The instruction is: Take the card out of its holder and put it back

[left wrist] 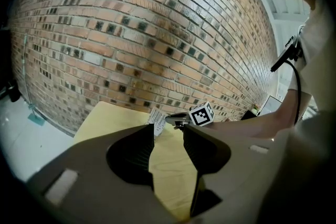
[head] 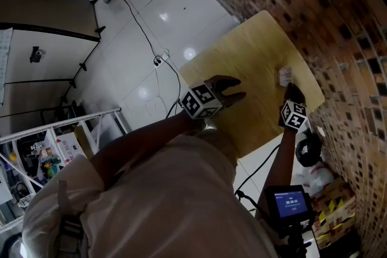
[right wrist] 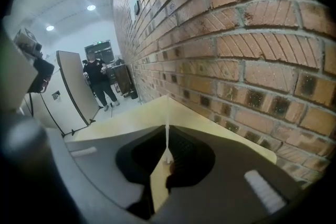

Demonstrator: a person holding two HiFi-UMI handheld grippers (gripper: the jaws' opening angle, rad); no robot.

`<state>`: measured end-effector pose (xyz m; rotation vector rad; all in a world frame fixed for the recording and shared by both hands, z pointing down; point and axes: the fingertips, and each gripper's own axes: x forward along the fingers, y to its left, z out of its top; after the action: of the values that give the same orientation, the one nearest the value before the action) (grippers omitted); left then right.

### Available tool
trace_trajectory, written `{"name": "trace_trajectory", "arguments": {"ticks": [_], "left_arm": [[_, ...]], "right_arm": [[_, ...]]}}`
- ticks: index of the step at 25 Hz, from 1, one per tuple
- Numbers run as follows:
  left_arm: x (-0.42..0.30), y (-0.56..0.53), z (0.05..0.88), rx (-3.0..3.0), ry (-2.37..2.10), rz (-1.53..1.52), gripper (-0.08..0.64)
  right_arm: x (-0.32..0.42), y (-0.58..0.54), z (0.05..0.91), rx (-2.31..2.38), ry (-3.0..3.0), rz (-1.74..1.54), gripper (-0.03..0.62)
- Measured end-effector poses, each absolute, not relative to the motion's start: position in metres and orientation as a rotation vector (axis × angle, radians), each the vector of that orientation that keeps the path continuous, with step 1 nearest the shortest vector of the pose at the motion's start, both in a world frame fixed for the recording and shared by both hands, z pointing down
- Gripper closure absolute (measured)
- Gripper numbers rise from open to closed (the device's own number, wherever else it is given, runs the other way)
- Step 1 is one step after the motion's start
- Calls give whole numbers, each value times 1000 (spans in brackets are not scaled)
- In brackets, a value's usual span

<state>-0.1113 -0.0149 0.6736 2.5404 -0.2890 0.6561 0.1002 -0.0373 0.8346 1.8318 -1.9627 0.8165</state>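
Inspector: Pale shirt (head: 175, 202) filled the lower head view, nearest the lens. What surrounded the work area?

Operator: Beyond it, a yellow wooden table (head: 254, 51) stood against a brick wall (head: 338, 21). One cable (head: 158, 58) ran across the glossy white floor (head: 181, 15). One device with a lit screen (head: 289, 202) sat low beside the right forearm. Another person (right wrist: 100, 78) stood well apart, next to a pale partition panel (right wrist: 76, 94).

Inspector: Where was the card located?

Operator: It was a white card (right wrist: 167, 139), edge-on between the jaws of the right gripper (head: 292, 89), over the table's right side near the wall. Seen from the left gripper (left wrist: 168, 131), it lay ahead of the jaw tips, apart from them. Its holder could not be made out separately.

Inspector: State the gripper conditions.

Operator: The right gripper was clamped on the card, pads against both faces. The left gripper's jaws stood apart, with only bare table showing between them.
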Motion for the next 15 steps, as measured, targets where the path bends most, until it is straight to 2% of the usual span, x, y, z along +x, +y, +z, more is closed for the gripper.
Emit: {"name": "trace_trajectory", "arguments": {"ticks": [15], "left_arm": [[-80,-29,646,2601,-207,547,388]], "right_arm": [[115,-18,728,2032,-2005,753,577]]}}
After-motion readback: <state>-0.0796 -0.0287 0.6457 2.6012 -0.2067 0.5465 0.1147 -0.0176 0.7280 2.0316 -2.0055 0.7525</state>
